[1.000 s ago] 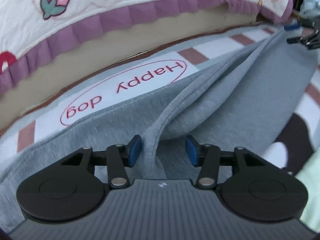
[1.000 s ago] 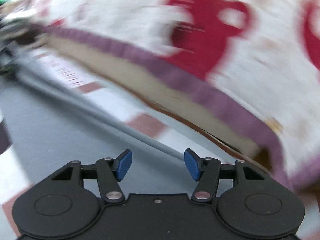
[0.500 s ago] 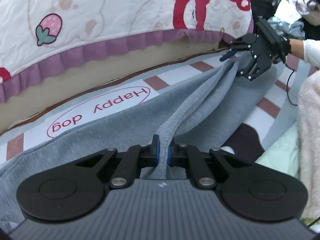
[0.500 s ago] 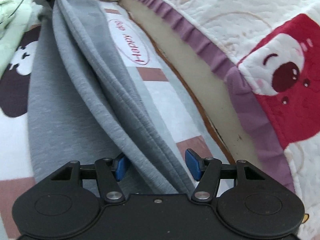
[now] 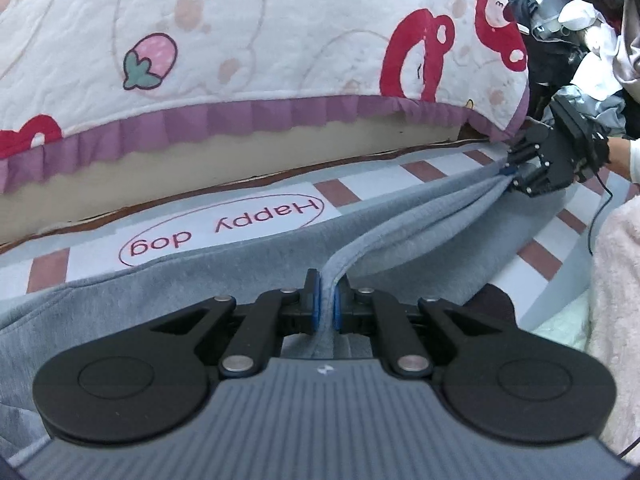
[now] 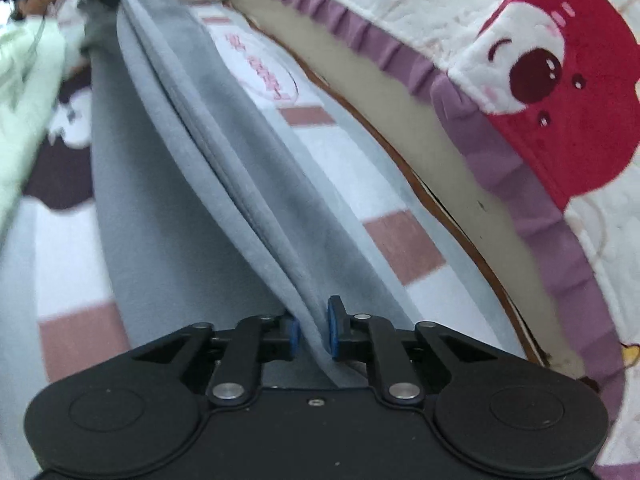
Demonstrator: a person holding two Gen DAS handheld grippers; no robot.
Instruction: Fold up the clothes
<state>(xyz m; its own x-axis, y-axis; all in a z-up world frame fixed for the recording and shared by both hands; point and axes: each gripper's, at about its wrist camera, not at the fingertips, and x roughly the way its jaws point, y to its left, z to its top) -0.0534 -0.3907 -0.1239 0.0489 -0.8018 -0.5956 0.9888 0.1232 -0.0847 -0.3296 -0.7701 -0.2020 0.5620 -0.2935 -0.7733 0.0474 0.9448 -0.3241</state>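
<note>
— Striped mat (image 5: 424,170) lies beside a quilt (image 5: 240,40); the grey garment (image 5: 224,264) is spread on it. Left gripper (image 5: 327,307) pinches its fold.

— Right view adds the right gripper (image 6: 311,334), closed on that fold. Left view alone shows a hand (image 5: 618,156) behind it.

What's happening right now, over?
Left gripper and right gripper both clamped on grey garment. Edge stretched taut between them. Nothing blocking.
</note>
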